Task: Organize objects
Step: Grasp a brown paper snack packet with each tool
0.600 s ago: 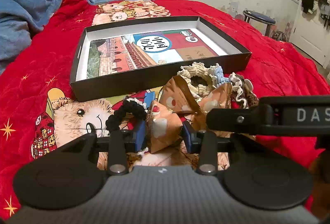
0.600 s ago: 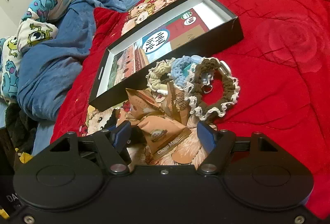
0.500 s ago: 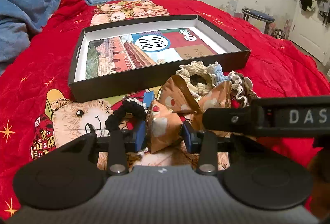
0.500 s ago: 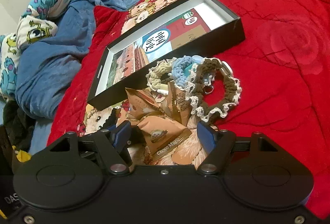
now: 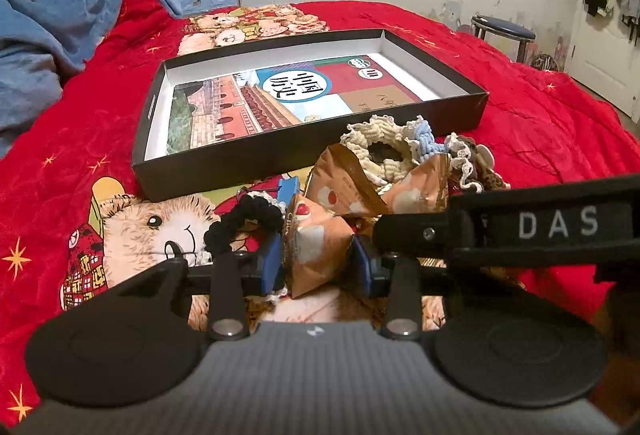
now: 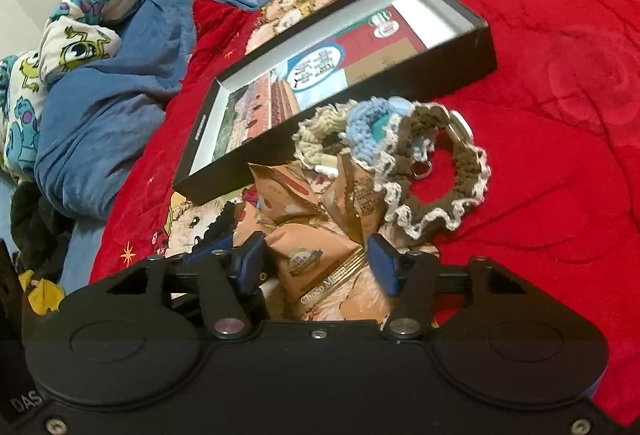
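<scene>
A pile of brown snack packets (image 5: 352, 183) lies on the red bedspread, in front of a shallow black box (image 5: 308, 163). My left gripper (image 5: 318, 267) is shut on one packet with a cupcake print (image 5: 316, 247), its blue pads against both sides. My right gripper (image 6: 316, 263) is shut on a "Choco Muffin" packet (image 6: 316, 259); its black finger (image 5: 420, 235) shows in the left wrist view just right of the left gripper. Crocheted scrunchies sit behind the packets: cream (image 6: 316, 135), blue (image 6: 368, 127) and brown with white lace (image 6: 448, 191). A black scrunchie (image 5: 240, 221) lies at the left.
The black box (image 6: 400, 91) holds a printed booklet (image 5: 256, 103) flat on its floor. A blue blanket and a cartoon-print quilt (image 6: 100, 75) are heaped at the bed's left. A round stool (image 5: 502, 31) and a white door stand beyond the bed's far right edge.
The right gripper's jaws have narrowed onto the Choco Muffin packet. The left gripper keeps the same hold; both views have shifted only slightly.
</scene>
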